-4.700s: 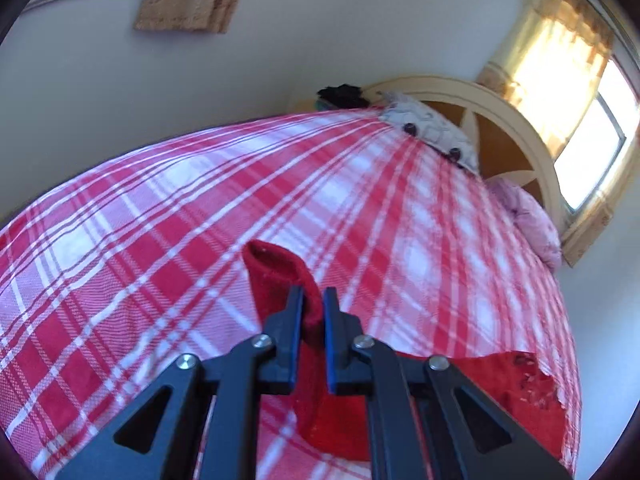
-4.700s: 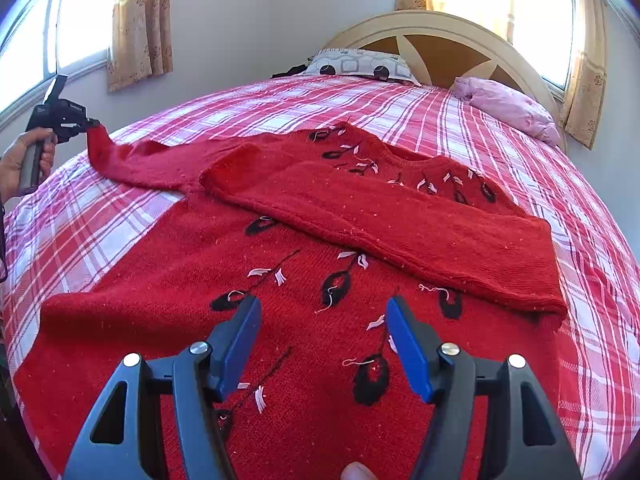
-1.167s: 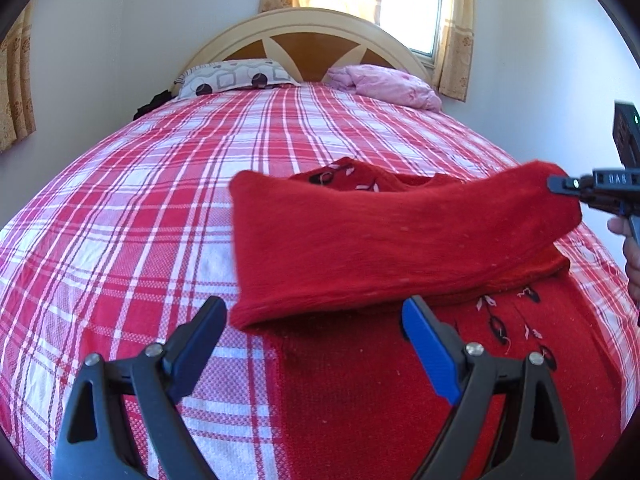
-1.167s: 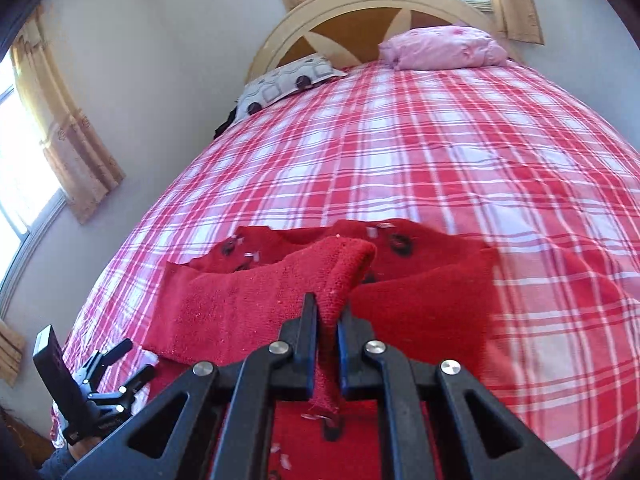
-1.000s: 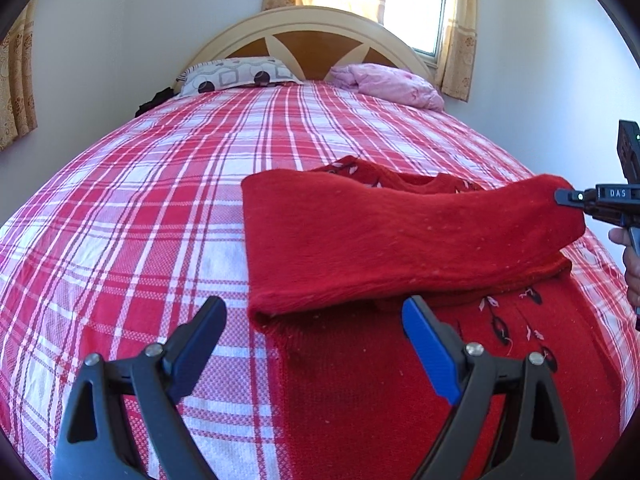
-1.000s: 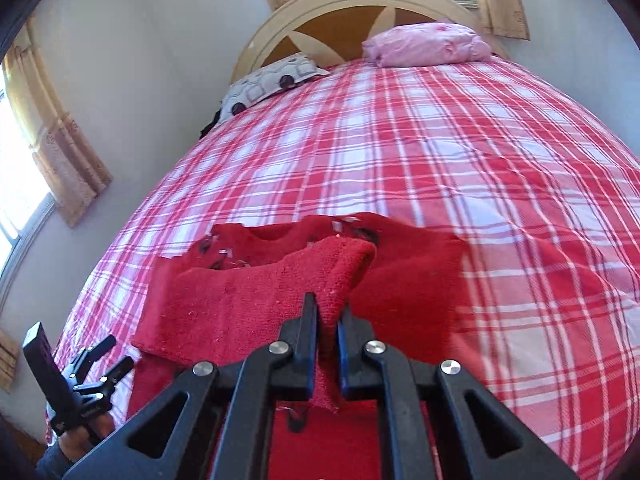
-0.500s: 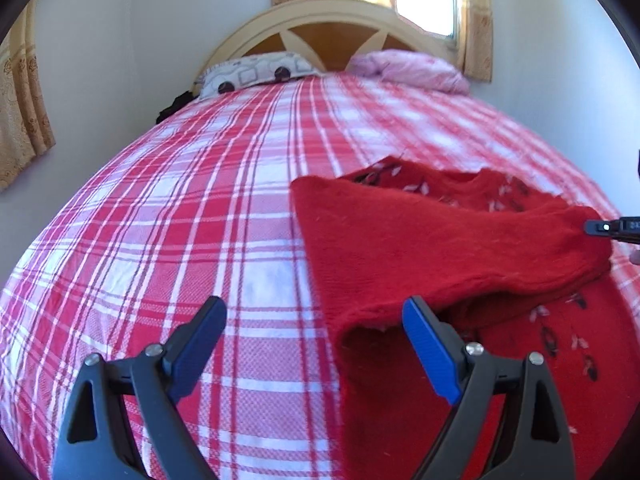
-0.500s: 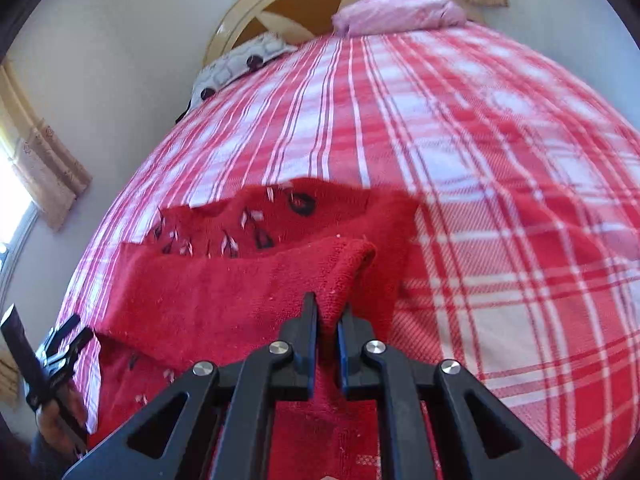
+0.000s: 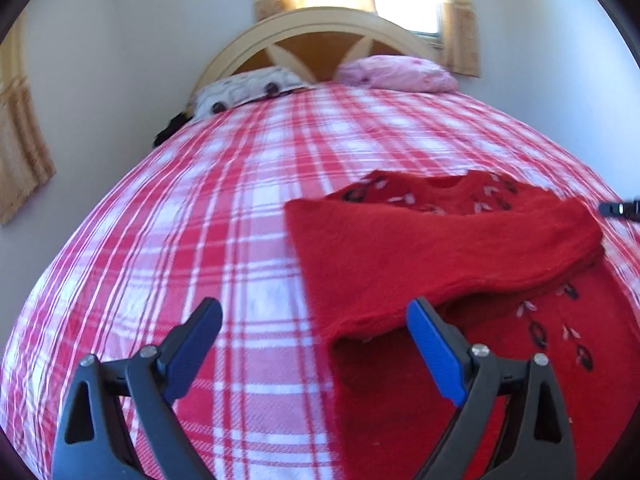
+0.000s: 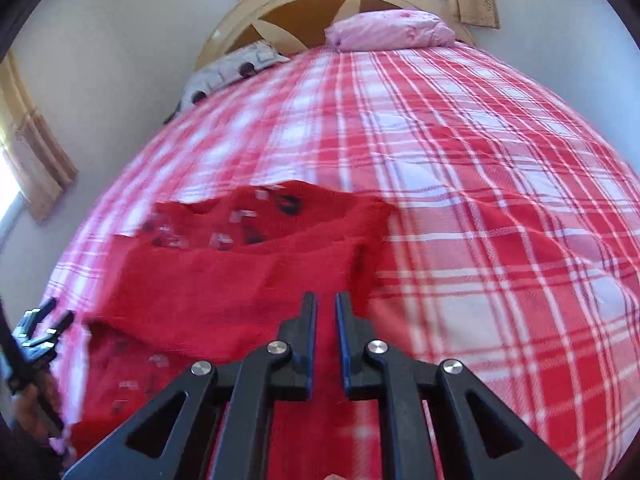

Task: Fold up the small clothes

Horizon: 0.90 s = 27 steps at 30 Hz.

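Observation:
A red knit sweater with black and white motifs lies on the plaid bed, both sleeves folded across its chest. My left gripper is open and empty, above the sweater's left edge. The right gripper's tip shows at the far right beside the sleeve end. In the right wrist view the sweater lies just ahead of my right gripper, whose jaws stand slightly apart with nothing between them. The left gripper shows at the left edge.
The bed has a red and white plaid cover. A patterned pillow and a pink pillow lie by the cream headboard. Walls and curtained windows surround the bed.
My right gripper let go of the sleeve end, which now lies on the sweater, and its jaws parted slightly. My left gripper stayed open and shifted left.

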Available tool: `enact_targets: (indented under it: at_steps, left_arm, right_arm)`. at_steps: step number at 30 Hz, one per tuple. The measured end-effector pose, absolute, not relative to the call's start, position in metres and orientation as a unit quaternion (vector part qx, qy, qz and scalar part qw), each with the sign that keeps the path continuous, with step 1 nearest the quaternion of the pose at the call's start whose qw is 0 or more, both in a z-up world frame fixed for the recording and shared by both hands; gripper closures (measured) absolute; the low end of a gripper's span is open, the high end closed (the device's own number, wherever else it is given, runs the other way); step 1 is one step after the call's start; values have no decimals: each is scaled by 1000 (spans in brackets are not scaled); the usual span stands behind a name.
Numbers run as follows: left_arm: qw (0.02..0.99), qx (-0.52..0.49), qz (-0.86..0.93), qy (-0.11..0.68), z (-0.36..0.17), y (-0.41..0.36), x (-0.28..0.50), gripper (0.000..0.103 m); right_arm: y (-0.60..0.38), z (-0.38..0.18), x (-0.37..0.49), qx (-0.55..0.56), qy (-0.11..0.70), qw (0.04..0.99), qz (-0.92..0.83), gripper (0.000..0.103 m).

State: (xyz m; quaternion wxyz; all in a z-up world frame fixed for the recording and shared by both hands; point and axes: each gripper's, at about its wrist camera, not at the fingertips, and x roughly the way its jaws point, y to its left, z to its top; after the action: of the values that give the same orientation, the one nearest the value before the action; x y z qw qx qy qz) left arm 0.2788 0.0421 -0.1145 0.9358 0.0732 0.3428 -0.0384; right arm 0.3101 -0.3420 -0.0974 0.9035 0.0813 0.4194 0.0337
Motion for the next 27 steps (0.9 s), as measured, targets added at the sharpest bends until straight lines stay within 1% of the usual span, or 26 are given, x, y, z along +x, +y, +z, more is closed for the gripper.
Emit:
enact_targets:
  at_steps: [3, 6, 8, 10, 12, 14, 15, 16, 17, 18, 19, 20, 21, 24, 25, 27]
  left_arm:
    - [926, 124, -53, 351, -127, 26, 285, 4]
    - [917, 177, -43, 354, -141, 17, 297, 4]
    - [919, 175, -40, 350, -138, 18, 301, 4]
    - [926, 167, -49, 335, -129, 21, 302, 4]
    - [928, 166, -59, 328, -124, 22, 304, 7]
    - [926, 160, -80, 332, -123, 21, 308, 16]
    - [923, 158, -96, 337, -124, 20, 311, 27]
    - [921, 156, -108, 341, -126, 18, 311, 41]
    - [917, 155, -120, 346, -129, 16, 313, 48]
    - [911, 152, -138, 358, -133, 14, 316, 62]
    - [908, 150, -146, 362, -135, 13, 316, 78]
    - [908, 146, -149, 363, -136, 13, 317, 85]
    - [908, 135, -152, 366, -137, 16, 318, 89]
    - [912, 93, -166, 363, -129, 27, 317, 88]
    - [914, 87, -167, 360, -126, 29, 316, 84]
    - [918, 96, -165, 348, -122, 28, 310, 82]
  right_arm:
    - [-315, -88, 292, 112, 413, 898, 105, 93]
    - [-273, -100, 283, 138, 434, 869, 193, 93]
    - [-242, -114, 283, 135, 455, 849, 231, 93]
    - [-212, -126, 287, 97, 467, 849, 230, 93]
    - [-195, -138, 293, 99, 477, 840, 238, 93]
    - [-179, -149, 301, 103, 484, 834, 245, 93]
    - [-175, -152, 303, 100, 486, 833, 246, 93]
    - [-171, -155, 306, 98, 486, 833, 247, 93]
    - [-166, -157, 307, 99, 482, 834, 251, 93]
    - [-163, -158, 308, 101, 478, 835, 255, 93]
    - [-160, -159, 309, 106, 469, 836, 263, 93]
    - [-159, -160, 311, 113, 461, 838, 269, 93]
    - [-155, -158, 310, 114, 457, 840, 271, 93]
    - [-142, -161, 315, 96, 441, 848, 277, 93]
    - [-140, -162, 316, 93, 435, 849, 286, 93]
    - [-142, -166, 322, 98, 437, 850, 278, 93]
